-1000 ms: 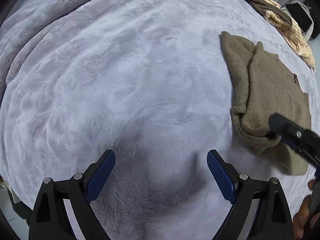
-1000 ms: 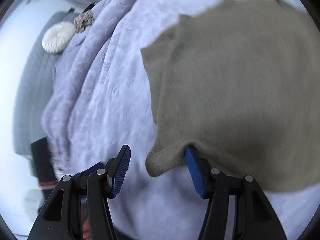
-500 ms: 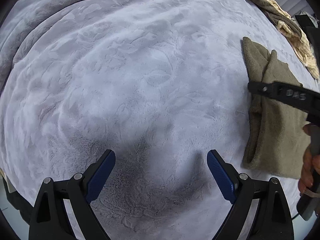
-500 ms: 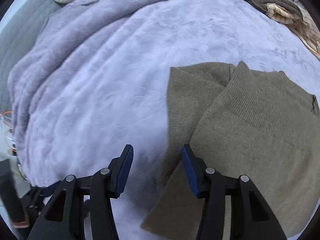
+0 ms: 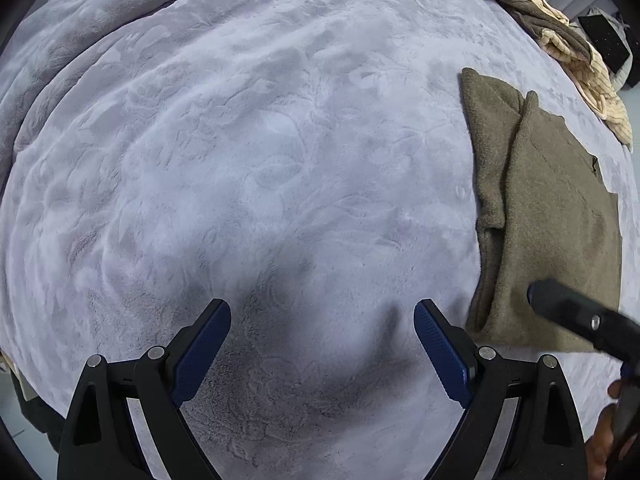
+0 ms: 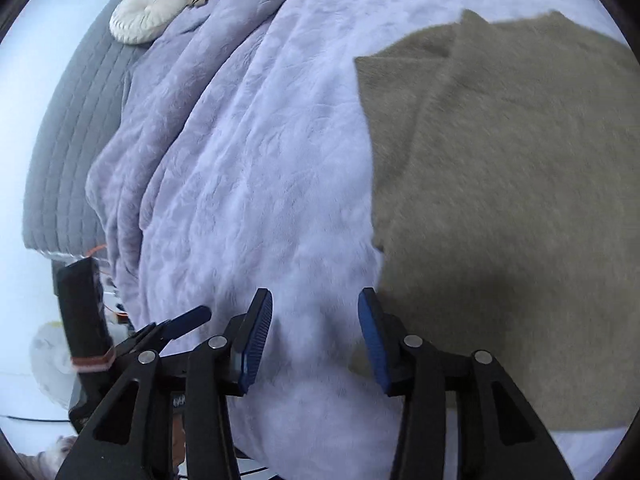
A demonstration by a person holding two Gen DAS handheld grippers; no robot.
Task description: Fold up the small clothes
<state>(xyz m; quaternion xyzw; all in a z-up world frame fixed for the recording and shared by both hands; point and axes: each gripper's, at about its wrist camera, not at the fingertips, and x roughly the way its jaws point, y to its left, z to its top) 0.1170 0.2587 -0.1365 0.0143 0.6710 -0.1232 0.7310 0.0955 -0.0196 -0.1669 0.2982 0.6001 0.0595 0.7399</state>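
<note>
The olive-brown sweater (image 5: pixel 548 216) lies folded on the lavender blanket (image 5: pixel 260 168), a long flap doubled over along its left side and the near corner now flat on the bed. A second ago that corner was bunched up against the inner pad of the right gripper (image 6: pixel 316 332); half a second ago the gripper had let it drop and drawn back higher over the garment; now it has come down again low at the sweater's near left edge, its jaws parted with nothing between them — the right blue pad sits just at the cloth's edge, the left pad over bare blanket. My reading is that the last fold has been released and the right gripper is either smoothing that edge or lining up to take it again for another fold, so the garment is partly folded, not finished. The left gripper (image 5: pixel 322 344) has stayed where it was, wide open and empty above the blanket, well to the left of the sweater — idle for the moment. Beyond the sweater, a heap of knitted cream and brown clothes (image 5: pixel 560 36) waits at the far edge of the bed, and a round white cushion (image 6: pixel 148 14) rests on the grey quilt (image 6: pixel 76 120) past the blanket.
</note>
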